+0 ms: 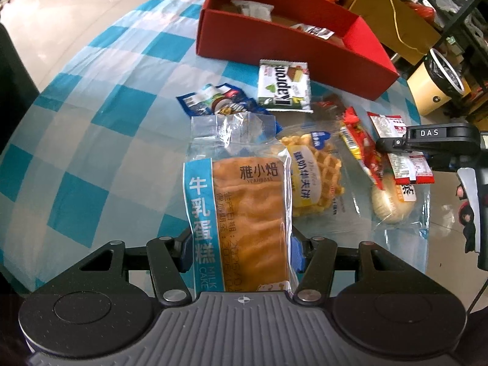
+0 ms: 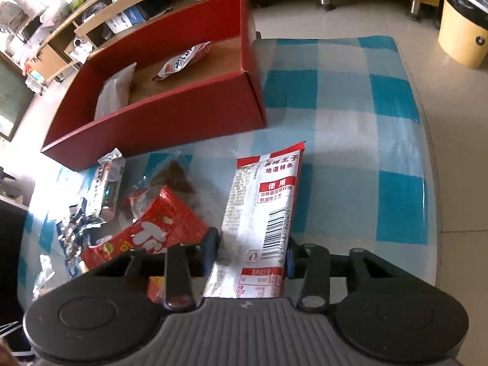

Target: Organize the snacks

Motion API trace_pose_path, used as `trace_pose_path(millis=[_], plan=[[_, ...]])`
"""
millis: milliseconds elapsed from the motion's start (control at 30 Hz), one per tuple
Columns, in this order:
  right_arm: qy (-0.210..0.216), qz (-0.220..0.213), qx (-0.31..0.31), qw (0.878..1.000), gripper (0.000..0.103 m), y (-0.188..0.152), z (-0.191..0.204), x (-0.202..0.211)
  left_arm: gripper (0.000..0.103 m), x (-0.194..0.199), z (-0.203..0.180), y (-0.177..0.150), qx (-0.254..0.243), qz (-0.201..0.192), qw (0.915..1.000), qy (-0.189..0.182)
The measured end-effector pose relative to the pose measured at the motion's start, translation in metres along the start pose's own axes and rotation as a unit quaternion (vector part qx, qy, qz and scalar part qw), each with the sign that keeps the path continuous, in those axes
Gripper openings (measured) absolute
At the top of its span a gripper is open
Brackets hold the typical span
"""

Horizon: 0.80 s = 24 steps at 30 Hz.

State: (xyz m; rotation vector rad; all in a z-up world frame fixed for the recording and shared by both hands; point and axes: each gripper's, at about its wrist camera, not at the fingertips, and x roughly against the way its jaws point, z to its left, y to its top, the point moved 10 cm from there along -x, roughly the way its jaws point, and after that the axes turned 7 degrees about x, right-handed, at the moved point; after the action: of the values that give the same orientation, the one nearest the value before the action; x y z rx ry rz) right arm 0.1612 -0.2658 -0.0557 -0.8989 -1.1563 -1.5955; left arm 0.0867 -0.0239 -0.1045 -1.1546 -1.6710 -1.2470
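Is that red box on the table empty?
No. The red box holds two packets: a white one and a red-and-white one.

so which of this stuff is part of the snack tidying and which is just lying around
Part of the job:
- open red cardboard box
- milk cake in clear blue-edged wrapper, in the left hand-held gripper
- red-and-white spicy strip packet, in the right hand-held gripper
- waffle in clear bag
- green-and-white wafer packet

Just lying about:
- yellow waste bin
- brown carton

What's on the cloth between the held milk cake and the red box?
In the left wrist view: a blue snack packet and a green-and-white wafer packet, between milk cake and red box.
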Motion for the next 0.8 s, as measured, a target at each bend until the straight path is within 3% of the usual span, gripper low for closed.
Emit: trace_pose_path(millis=[133, 300, 367, 433, 500, 567, 700, 800], plan=[[0.023, -0.018, -0.009, 1.0, 0.026, 0.002, -0.001, 0.013, 0.065, 0.003, -0.006, 0.002, -0.002, -0.006, 1.0, -0.006], [-0.005, -0.018, 0.007, 1.0, 0.029, 0.004, -0.005, 0.012, 0.065, 0.004, -0.013, 0.002, -0.009, -0.008, 0.9999, -0.009], [-0.026, -0.016, 0.016, 0.999, 0.039, 0.008, -0.004, 0.011, 0.065, 0.003, -0.016, 0.001, -0.012, -0.005, 0.9999, -0.01], [-0.079, -0.006, 0.046, 0.996, 0.072, 0.01, -0.005, 0.007, 0.065, 0.003, -0.017, 0.0, -0.015, -0.004, 0.9998, -0.012], [-0.127, 0.0, 0.075, 0.989, 0.082, 0.01, -0.009, 0.002, 0.065, 0.003, -0.016, -0.001, -0.015, -0.003, 0.9998, -0.015], [-0.142, 0.023, 0.086, 0.986, 0.087, 0.007, -0.012, -0.006, 0.066, 0.004, -0.016, -0.001, -0.013, -0.002, 0.9997, -0.019], [-0.128, 0.043, 0.066, 0.989, 0.091, 0.005, -0.018, -0.016, 0.066, 0.007, -0.018, 0.001, -0.011, 0.001, 0.9995, -0.031], [-0.097, 0.041, 0.05, 0.993, 0.103, 0.006, -0.02, -0.019, 0.066, 0.009, -0.024, 0.002, -0.016, 0.0, 0.999, -0.041]])
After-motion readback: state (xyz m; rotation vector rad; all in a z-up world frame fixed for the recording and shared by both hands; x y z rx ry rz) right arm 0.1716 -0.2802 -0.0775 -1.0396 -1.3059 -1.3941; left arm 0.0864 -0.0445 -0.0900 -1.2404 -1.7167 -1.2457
